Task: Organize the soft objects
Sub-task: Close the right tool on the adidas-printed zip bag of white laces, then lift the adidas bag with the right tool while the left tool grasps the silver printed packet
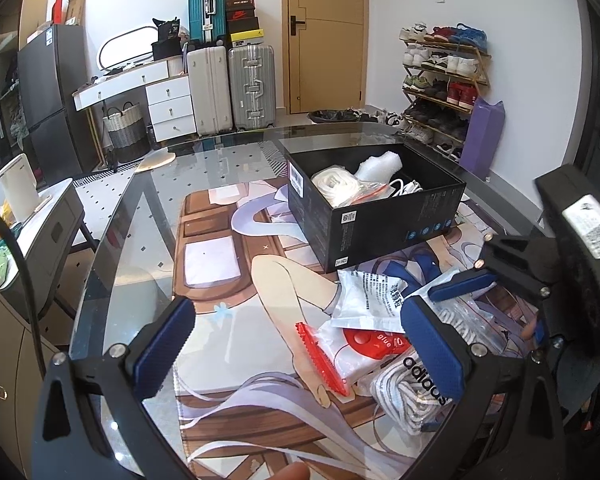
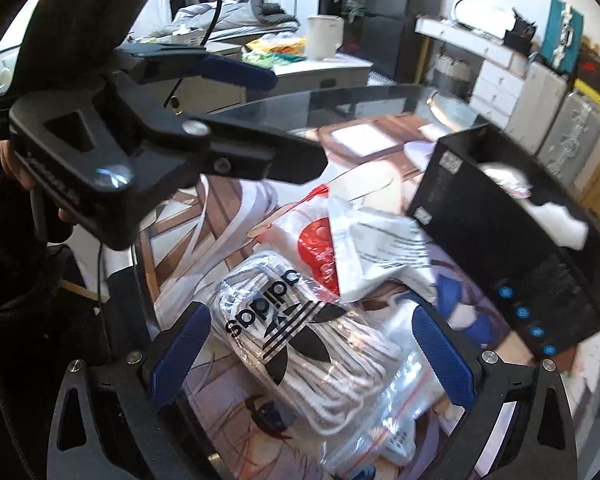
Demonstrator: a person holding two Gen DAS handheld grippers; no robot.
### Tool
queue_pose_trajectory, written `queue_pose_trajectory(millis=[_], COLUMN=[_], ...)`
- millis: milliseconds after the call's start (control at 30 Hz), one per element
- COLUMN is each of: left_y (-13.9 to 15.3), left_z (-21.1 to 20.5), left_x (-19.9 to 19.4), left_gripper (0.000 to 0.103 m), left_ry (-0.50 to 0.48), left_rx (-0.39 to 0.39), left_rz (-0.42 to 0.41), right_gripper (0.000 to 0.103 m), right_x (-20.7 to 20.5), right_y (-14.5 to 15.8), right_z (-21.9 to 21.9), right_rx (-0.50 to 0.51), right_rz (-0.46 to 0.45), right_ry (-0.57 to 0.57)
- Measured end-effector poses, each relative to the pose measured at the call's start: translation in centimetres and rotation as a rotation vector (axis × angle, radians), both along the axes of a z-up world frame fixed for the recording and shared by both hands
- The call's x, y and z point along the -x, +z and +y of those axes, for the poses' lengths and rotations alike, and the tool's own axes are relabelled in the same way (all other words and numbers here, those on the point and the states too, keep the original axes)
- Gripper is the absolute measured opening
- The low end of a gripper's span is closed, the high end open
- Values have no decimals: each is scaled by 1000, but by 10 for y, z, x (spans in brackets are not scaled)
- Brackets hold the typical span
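A black box (image 1: 380, 216) stands open on the glass table, with bagged white laces (image 1: 336, 184) and white foam wrap (image 1: 380, 164) inside. Beside it lies a pile of soft packets: an adidas bag of white laces (image 1: 404, 388) (image 2: 300, 332), a red-sealed bag with a red disc (image 1: 340, 344) (image 2: 320, 240), a white printed packet (image 1: 368, 296) (image 2: 384, 252) and a clear zip bag (image 2: 384, 412). My left gripper (image 1: 300, 344) (image 2: 296, 120) is open over the red-sealed bag. My right gripper (image 2: 310, 350) (image 1: 486, 308) is open, its fingers either side of the adidas bag.
A printed mat (image 1: 220, 256) covers the glass table (image 1: 116, 216). Suitcases (image 1: 228, 88), white drawers (image 1: 168, 100) and a door (image 1: 324, 36) stand behind, with a shoe rack (image 1: 440, 80) and a purple bag (image 1: 480, 136) at the right. A low cabinet (image 1: 40, 224) stands to the left.
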State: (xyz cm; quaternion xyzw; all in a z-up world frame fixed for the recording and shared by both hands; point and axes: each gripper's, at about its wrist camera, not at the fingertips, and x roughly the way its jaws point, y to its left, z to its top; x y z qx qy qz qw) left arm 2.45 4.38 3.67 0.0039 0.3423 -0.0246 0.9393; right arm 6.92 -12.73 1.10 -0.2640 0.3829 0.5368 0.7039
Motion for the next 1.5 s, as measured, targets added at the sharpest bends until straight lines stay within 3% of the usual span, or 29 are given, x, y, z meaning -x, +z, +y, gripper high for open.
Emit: queue_pose_trajectory(millis=[167, 367, 633, 667, 733, 967, 1500], left_y=[-1, -2, -3, -3, -3, -3, -6], left_z=[2, 3, 0, 0, -1, 1, 3], left_x=[0, -1, -1, -1, -1, -1, -5], left_gripper=[103, 103, 103, 103, 103, 103, 103], left_ry=[2, 1, -6, -6, -4, -5, -10], left_rx=[3, 3, -1, -1, 1, 7, 42], left_rz=[1, 6, 10, 10, 11, 10, 24], right_gripper=[101, 83, 81, 78, 61, 45, 45], right_x=[-5, -6, 5, 6, 8, 7, -8], right_y=[-4, -4, -6, -6, -5, 6, 60], right_z=[-5, -18, -11, -11, -10, -32, -100], right_rx=[1, -11, -9, -12, -23, -83, -250], right_rz=[47, 45, -5, -4, 27, 38, -7], right_ry=[11, 5, 35, 45, 61, 38, -87])
